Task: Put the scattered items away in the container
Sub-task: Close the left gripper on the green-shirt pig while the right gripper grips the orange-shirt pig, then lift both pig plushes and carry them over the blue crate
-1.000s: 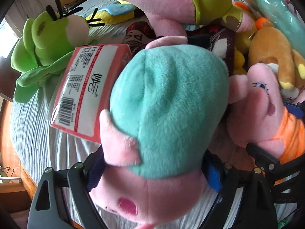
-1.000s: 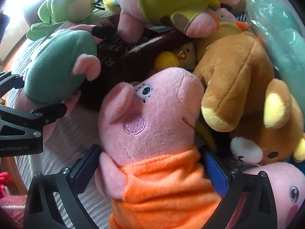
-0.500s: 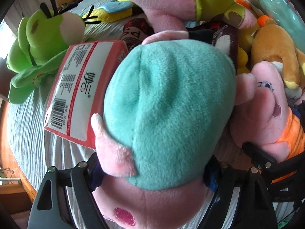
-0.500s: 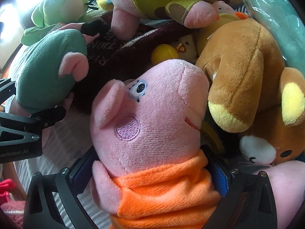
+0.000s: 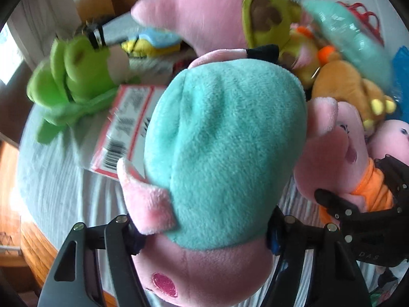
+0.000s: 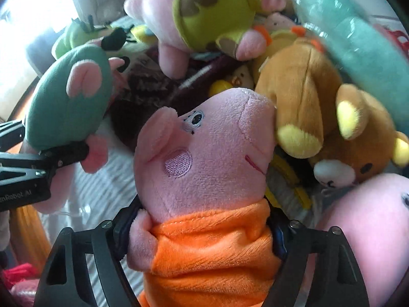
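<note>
Teal plush, left wrist view: the teal-dressed pig (image 5: 219, 153) is sitting between the left gripper (image 5: 204, 232) jaws, which are closing on it above the striped bed (image 5: 58, 186).
Orange plush, right wrist view: the orange-dressed pig (image 6: 204, 179) is being squeezed by the right gripper (image 6: 202, 227) jaws, closing too.
Risk: soft stuffing is compressing, so either pig could be slipping free, or snagging the brown bear (image 6: 319, 117) nearby.
</note>
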Available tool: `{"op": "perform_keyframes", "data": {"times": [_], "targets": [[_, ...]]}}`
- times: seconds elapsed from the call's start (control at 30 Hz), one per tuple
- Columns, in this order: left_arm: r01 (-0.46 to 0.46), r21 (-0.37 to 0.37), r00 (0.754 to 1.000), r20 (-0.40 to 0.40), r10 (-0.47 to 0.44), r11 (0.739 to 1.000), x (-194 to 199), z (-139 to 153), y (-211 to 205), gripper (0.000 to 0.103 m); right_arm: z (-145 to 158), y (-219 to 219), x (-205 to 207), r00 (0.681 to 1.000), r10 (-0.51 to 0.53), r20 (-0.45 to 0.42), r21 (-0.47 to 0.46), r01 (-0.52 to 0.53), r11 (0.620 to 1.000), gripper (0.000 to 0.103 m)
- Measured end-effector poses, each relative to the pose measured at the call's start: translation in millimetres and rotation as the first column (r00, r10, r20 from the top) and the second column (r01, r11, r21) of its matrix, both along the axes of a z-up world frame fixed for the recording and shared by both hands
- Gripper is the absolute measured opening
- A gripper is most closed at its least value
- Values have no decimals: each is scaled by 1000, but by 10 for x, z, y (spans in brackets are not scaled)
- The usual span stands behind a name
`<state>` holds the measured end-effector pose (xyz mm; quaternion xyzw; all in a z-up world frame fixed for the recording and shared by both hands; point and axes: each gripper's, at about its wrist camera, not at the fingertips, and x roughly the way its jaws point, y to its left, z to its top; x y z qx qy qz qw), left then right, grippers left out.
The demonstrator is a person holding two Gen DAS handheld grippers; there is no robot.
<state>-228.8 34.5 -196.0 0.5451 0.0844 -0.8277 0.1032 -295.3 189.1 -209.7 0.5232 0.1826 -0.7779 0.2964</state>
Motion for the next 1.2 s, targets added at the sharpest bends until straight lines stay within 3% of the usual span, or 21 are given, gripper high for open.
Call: {"op": "perform_keyframes", "data": {"times": [0.33, 0.47, 0.73, 0.97, 1.2], "targets": [[91, -7, 995, -48, -91, 996, 513, 165, -30, 69, 591, 247, 543, 986, -123, -110, -33, 120, 992, 76], [145, -11, 987, -66, -145, 989, 490, 153, -137, 69, 466, 166, 782, 976, -169, -136, -53, 163, 985, 76], [254, -20, 960, -114, -254, 967, 727, 334, 43, 69, 591, 163, 1105, 945, -265, -190, -87, 252, 964, 76], [370, -25, 911, -186, -368, 929, 843, 571, 308, 69, 859, 495, 1402, 891, -375, -254, -105, 360, 927, 76], [503, -45, 825, -273, -495, 863, 943, 912, 744, 69, 1213, 928, 1768, 814, -475, -335, -126, 461, 879, 76]]}}
